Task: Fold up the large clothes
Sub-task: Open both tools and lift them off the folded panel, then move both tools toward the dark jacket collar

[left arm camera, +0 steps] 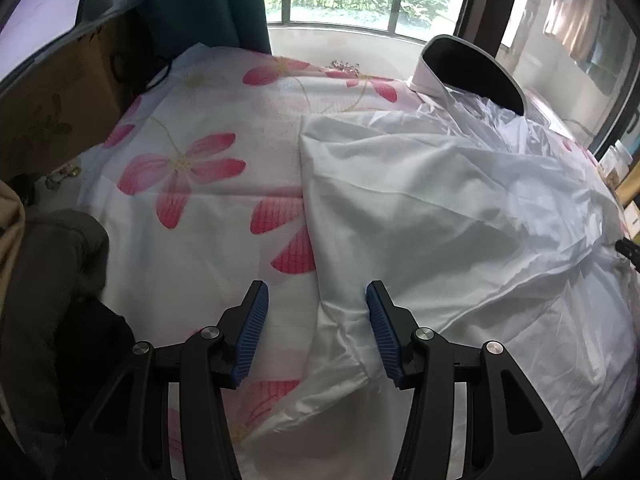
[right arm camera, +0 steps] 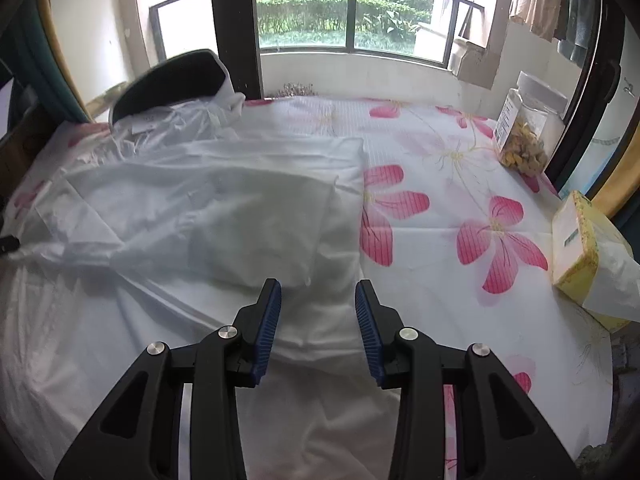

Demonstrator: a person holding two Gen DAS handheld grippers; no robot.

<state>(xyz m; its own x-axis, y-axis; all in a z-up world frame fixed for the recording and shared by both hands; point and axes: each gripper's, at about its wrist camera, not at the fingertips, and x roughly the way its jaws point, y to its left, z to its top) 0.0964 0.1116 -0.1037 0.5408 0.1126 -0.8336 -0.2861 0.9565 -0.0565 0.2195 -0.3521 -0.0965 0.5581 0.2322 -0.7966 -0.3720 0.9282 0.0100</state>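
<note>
Left wrist view: the left claw [left arm camera: 316,300] hangs spread, pinching nothing, a cuffed sleeve end of the white jacket [left arm camera: 440,208] lying on the flowered sheet [left arm camera: 180,168] between its fingers. Right wrist view: the right claw [right arm camera: 318,300] is also spread, above the jacket's [right arm camera: 208,208] folded edge, with a tissue pack [right arm camera: 576,248] off to its right.

A flat surface covered by a white sheet with pink flowers [right arm camera: 460,216] carries a spread white garment [right arm camera: 208,208], a clear lidded jar of yellow pieces [right arm camera: 524,128], and a yellow tissue pack [right arm camera: 580,240].
</note>
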